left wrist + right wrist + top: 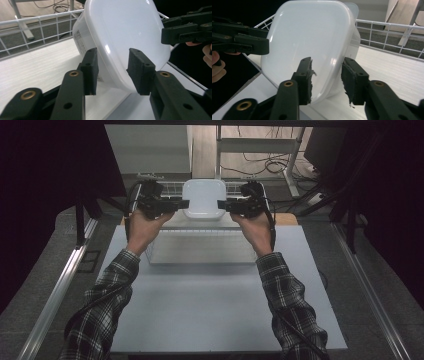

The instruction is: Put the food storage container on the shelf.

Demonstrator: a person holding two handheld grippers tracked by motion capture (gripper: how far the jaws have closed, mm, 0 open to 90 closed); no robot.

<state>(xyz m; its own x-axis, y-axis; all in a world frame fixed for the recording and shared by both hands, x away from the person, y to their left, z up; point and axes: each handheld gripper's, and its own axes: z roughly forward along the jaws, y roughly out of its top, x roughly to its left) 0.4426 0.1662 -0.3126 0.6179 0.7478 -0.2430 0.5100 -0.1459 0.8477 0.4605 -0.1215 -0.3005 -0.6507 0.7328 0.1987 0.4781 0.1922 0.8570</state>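
The white plastic container (203,197) is tilted up on its side at the far end of the tabletop (210,295), beside a white wire rack (37,30). The left hand-held gripper (181,205) has its jaws apart around the left rim of the container, and the right hand-held gripper (224,205) has its jaws apart around the right rim. A clear rectangular box (200,247) lies just in front.
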